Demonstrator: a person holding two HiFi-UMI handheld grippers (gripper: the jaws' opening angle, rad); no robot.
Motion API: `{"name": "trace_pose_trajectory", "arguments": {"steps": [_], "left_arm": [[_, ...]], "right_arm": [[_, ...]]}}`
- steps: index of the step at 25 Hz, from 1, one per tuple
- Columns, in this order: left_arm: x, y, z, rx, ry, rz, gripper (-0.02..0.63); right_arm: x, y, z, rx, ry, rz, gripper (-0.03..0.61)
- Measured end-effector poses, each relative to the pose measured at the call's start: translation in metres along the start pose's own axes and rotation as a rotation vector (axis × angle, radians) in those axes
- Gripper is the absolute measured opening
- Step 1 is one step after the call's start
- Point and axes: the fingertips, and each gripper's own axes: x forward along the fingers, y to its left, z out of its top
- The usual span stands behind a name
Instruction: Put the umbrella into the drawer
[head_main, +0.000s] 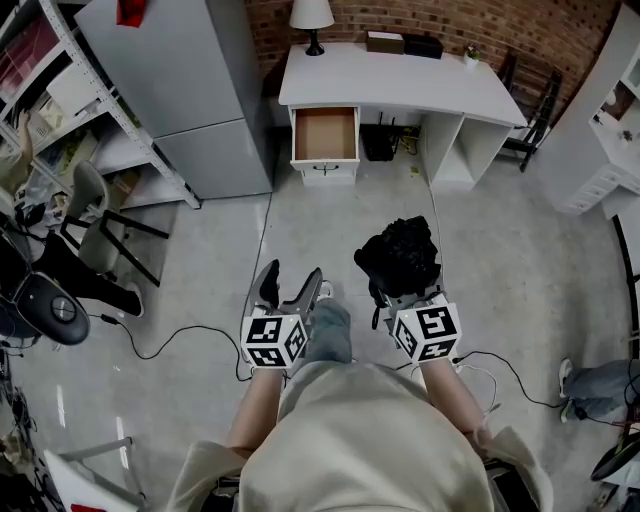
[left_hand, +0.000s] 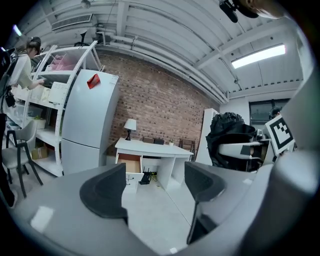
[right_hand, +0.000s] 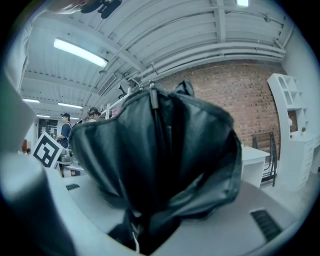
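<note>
Left tongs (head_main: 292, 283) are gaping wide, nothing between them. The open wooden drawer (head_main: 325, 135) in the white bench (head_main: 400, 80) sits empty, well ahead across the floor. Right tongs (head_main: 408, 298) are clamped on the crumpled black fabric umbrella (head_main: 398, 255). Looks like the carry leg to me. Next I'd walk it over and line it up with that drawer.

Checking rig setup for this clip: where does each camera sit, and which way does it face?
Head view: on the head, steeply down at floor, desk, open drawer; shows torso, forearms, left gripper, right gripper.
Left gripper view: on that gripper, level along its open, empty jaws toward the desk.
Right gripper view: on that gripper, jaws shut on the umbrella filling the frame.
Shared: all three show the umbrella.
</note>
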Motion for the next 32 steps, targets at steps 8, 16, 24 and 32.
{"name": "trace_pose_trajectory", "arguments": {"steps": [8, 16, 24, 32], "left_arm": [[0.063, 0.025, 0.008, -0.022, -0.005, -0.008, 0.380], [0.148, 0.067, 0.036, -0.041, 0.010, -0.025, 0.397], [0.232, 0.123, 0.076, -0.042, 0.014, -0.042, 0.399], [0.304, 0.180, 0.100, -0.046, 0.025, -0.057, 0.399]], "right_arm": [[0.058, -0.037, 0.003, 0.010, 0.001, -0.023, 0.241], [0.145, -0.077, 0.022, 0.016, 0.018, -0.039, 0.241], [0.243, -0.109, 0.049, 0.012, 0.025, -0.053, 0.241], [0.340, -0.130, 0.061, -0.002, 0.031, -0.048, 0.241]]}}
